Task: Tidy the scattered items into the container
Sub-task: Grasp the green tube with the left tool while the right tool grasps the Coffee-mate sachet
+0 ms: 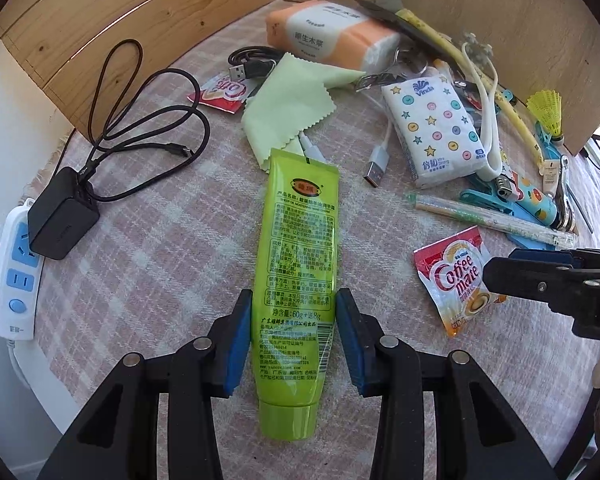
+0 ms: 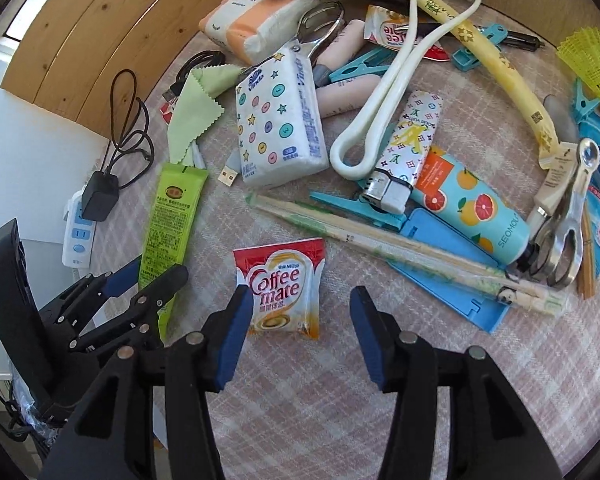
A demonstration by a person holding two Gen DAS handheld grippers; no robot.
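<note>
A green tube [image 1: 300,220] lies lengthwise on the checked cloth, cap end towards me. My left gripper [image 1: 294,296] has its blue pads against both sides of the tube, shut on it; the right wrist view shows this gripper [image 2: 162,266] at the left with the tube [image 2: 168,220] between its fingers. A red and white Coffee mate sachet [image 2: 282,284] lies flat on the cloth just ahead of my right gripper [image 2: 300,292]. That gripper stands open, its left pad beside the sachet's edge and its right pad well clear. From the left wrist view the right gripper [image 1: 496,268] reaches over the sachet [image 1: 456,276].
Many items crowd the far side: a star-print tissue pack [image 2: 280,120], a lighter [image 2: 408,148], wrapped chopsticks [image 2: 380,240], a fruit-print bottle [image 2: 472,204], a yellow shuttlecock [image 2: 592,68]. A power strip [image 1: 16,264] with a black charger [image 1: 64,216] sits at the left edge. Wooden panels [image 1: 480,20] rise behind.
</note>
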